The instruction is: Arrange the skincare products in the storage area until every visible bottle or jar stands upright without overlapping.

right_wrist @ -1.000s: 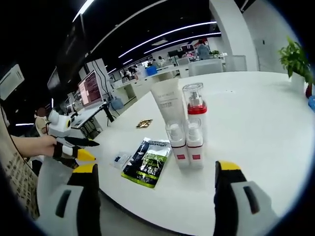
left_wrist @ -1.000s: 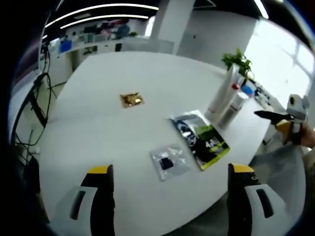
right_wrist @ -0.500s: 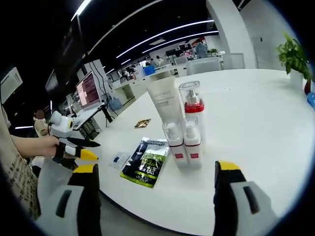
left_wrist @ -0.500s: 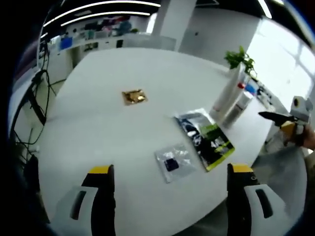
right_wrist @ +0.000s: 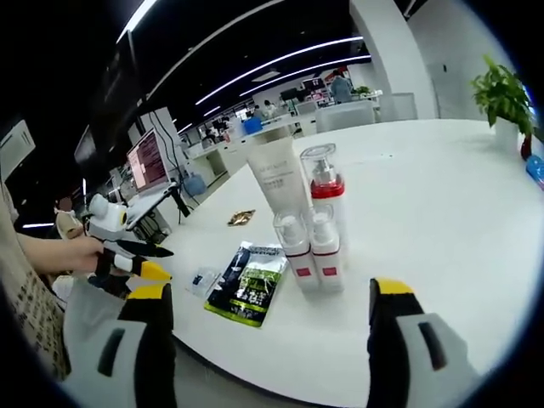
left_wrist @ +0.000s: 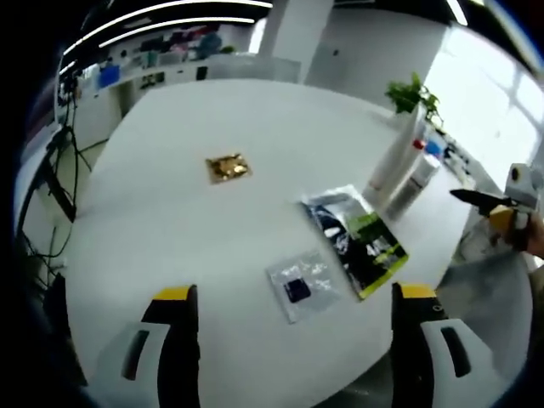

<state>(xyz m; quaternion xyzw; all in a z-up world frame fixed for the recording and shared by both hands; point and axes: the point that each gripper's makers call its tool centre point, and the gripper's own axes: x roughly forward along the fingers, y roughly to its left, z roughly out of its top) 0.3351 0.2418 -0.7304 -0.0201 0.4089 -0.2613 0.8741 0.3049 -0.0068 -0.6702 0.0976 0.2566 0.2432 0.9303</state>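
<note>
The task looks close to done, as far as these views show: 4 containers stand upright in a tight cluster on the white table (right_wrist: pixel 442 212), namely a tall white tube (right_wrist: pixel 274 174), a red-collared pump bottle (right_wrist: pixel 323 189) and 2 small bottles (right_wrist: pixel 311 255) in front, none lying over another. A green-and-black sachet (right_wrist: pixel 246 283), a clear packet (left_wrist: pixel 300 285) and a gold packet (left_wrist: pixel 226 167) lie flat, apart from them. The right gripper (right_wrist: pixel 265 340) is spread wide and empty, the cluster just ahead between its jaws. The left gripper (left_wrist: pixel 289 344) is likewise released, holding nothing, with the bottles well off to its right.
</note>
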